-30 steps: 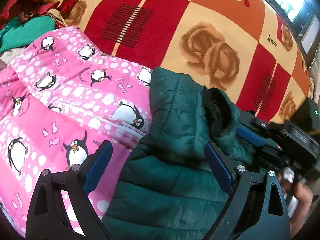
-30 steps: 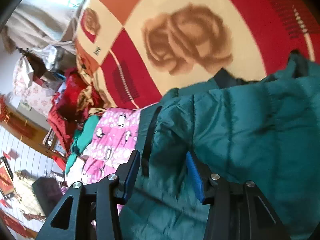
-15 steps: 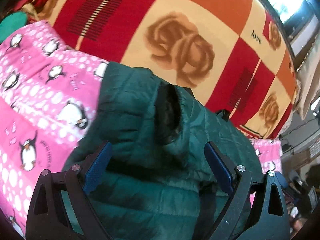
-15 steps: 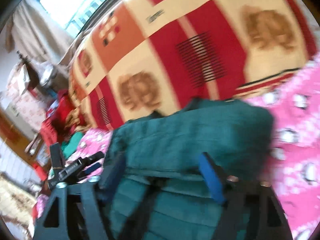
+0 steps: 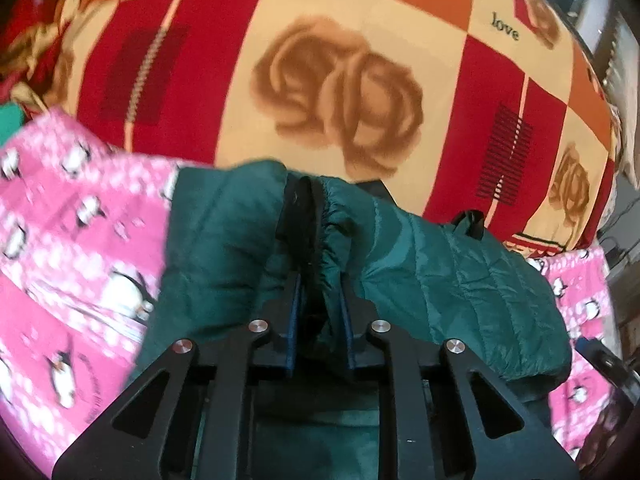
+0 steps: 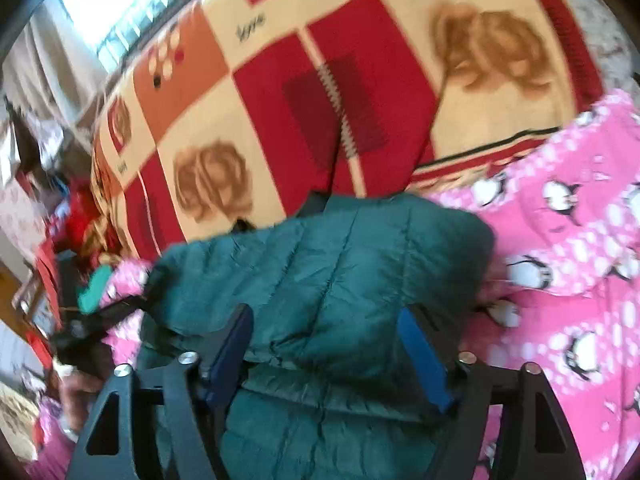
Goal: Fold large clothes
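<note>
Dark green quilted nylon fills the lower middle of both of my wrist views: the puffer jacket (image 5: 440, 272) lies bunched on the pink penguin-print blanket (image 5: 80, 240), with its long axis running roughly crosswise to my left gripper (image 5: 319, 320) and trailing off to the right. My left jaws are pinched almost together on a ruffled, dark-lined edge of the jacket, the fabric standing up between the blue pads. In the right wrist view the jacket (image 6: 332, 264) sits as a rounded, doubled-over hump, its quilting seams running away from me toward the far blanket. My right gripper (image 6: 326, 356) has its jaws spread wide, with the fold of the jacket lying between the blue pads (image 6: 420, 356); I cannot tell whether either pad touches the fabric.

The jacket's far edge ends just short of the checked rose-print blanket (image 5: 340, 92), red, cream and orange, which stretches bare well beyond it. To the right in the right view the pink blanket spreads out beside the jacket's rounded end. At the left of that view I see the other gripper and a hand (image 6: 76, 392) near a heap of red and teal clothes (image 6: 88, 240). A bright window (image 6: 120, 4) sits at the upper left.
</note>
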Demonstrator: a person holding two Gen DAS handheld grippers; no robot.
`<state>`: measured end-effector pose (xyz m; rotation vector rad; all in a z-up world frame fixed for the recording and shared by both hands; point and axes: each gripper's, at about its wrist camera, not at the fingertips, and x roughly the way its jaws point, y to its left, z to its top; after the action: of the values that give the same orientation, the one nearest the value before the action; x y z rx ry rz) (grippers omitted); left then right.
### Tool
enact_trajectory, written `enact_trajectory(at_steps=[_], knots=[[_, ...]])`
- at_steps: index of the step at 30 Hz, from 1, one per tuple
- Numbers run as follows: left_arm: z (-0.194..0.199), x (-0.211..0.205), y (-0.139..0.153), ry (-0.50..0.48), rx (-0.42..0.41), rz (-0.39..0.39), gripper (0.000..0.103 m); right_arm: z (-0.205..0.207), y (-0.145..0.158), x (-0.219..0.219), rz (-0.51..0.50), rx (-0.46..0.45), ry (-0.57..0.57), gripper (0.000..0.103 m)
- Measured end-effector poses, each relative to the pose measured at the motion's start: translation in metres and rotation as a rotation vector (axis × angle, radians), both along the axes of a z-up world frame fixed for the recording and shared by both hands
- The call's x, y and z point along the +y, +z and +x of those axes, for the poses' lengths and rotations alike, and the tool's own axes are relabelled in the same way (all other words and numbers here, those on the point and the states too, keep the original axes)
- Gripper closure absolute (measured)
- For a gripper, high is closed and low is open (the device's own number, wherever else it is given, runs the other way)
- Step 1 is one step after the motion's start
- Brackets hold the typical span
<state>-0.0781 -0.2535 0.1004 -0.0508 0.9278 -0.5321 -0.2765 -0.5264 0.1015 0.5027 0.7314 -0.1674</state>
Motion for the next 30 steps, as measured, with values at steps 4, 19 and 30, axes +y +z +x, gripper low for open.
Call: enact_trajectory(at_steps=[4, 19, 30], knots=[[0.005, 0.013, -0.011, 0.028, 0.002, 0.022, 0.089, 0.03, -0.03, 0.008, -0.042, 0.081, 0.037, 0.036], [-0.001, 0.021, -0.009, 0.032, 0.023, 0.0, 0.042, 0.03, -0.042, 0.012, -0.065, 0.101, 0.046, 0.036], [-0.008, -0.03, 0.018, -0.026, -0.104, 0.026, 0.032, 0.045, -0.014, -0.011, -0.134, 0.069, -0.061, 0.036]])
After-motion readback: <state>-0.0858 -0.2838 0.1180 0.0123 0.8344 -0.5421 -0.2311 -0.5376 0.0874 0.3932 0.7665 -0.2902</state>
